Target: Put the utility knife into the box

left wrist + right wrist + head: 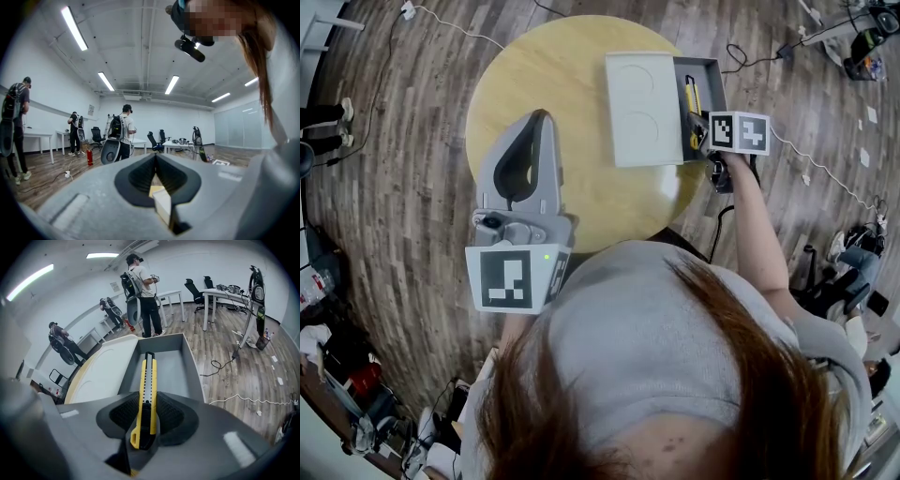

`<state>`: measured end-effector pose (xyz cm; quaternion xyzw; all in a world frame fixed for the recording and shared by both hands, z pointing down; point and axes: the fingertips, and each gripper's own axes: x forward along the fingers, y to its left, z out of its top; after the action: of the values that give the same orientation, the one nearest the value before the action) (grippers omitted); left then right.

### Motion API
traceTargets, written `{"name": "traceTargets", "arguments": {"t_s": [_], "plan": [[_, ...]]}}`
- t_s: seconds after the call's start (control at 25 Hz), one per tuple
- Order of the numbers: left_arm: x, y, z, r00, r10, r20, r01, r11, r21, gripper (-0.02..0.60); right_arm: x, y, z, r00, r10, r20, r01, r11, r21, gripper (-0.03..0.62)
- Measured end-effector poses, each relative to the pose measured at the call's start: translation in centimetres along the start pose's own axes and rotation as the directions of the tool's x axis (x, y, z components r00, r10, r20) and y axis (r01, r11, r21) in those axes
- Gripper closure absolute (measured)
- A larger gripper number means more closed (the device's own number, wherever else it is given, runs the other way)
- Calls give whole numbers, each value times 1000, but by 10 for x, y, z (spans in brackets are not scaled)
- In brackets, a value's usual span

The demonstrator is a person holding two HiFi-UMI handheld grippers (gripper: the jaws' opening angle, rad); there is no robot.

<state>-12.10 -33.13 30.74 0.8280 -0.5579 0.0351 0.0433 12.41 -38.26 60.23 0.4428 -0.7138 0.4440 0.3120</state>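
The yellow and black utility knife [149,373] is clamped lengthwise between the pads of my right tongs [146,398], its far end reaching out over the open grey box [191,359]; whether it touches the box's floor I cannot tell; the jaws stand partly apart, pressed on the knife's sides; from the head view these tongs tilt down over the near end of the box, which sits at the right edge of the round yellow counter [544,84]; a white lid [643,108] lies flat just left of the box; my left tongs [540,127] hang well left of the box, beyond the lid, jaws together on nothing
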Motion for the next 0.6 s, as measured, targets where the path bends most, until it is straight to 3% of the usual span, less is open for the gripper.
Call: {"name": "traceTargets", "arguments": {"t_s": [0.6], "plan": [[-5, 4, 1, 1000, 20, 1, -20, 1000, -17, 588, 16, -5, -8, 998, -18, -65, 18, 1000, 7, 474]]}}
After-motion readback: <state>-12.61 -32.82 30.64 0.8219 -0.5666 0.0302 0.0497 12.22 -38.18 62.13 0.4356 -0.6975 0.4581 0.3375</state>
